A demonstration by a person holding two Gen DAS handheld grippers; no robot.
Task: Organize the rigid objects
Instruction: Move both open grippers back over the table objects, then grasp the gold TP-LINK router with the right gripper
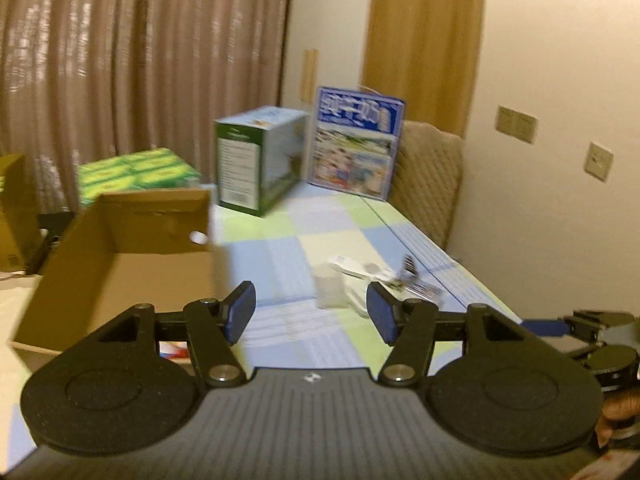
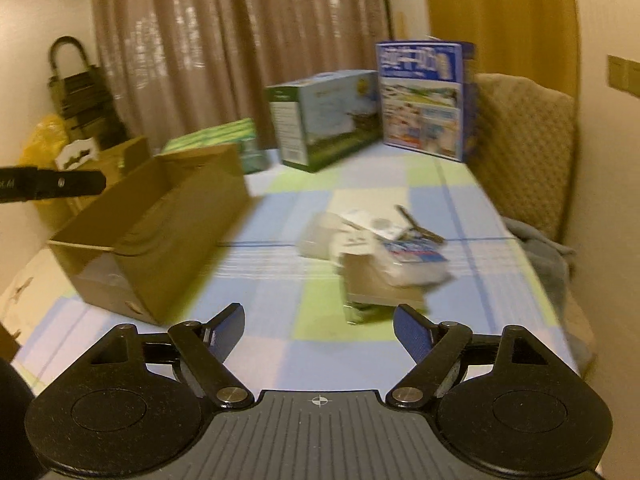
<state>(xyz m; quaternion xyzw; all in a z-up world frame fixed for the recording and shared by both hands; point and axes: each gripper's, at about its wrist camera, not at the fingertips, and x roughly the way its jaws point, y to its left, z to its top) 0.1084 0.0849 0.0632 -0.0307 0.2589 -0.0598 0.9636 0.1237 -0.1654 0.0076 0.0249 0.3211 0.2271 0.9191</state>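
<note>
Both grippers hang over the checkered counter (image 2: 280, 216), the left gripper (image 1: 311, 312) and the right gripper (image 2: 319, 330) each with fingers spread and nothing between them. A blurred heap of small packets (image 2: 380, 256) lies mid-counter, just ahead of the right gripper, and an open cardboard box (image 2: 160, 224) sits well to its left.

Lower frame: right gripper (image 2: 318, 326), blue-padded jaws apart, nothing between. Centre right: blurred heap of small white and brown packets (image 2: 376, 252) on pastel checked tablecloth (image 2: 280, 216). Left: open brown cardboard box (image 2: 160, 220). Behind: upright green carton (image 2: 320, 120), blue carton (image 2: 420, 100).
</note>
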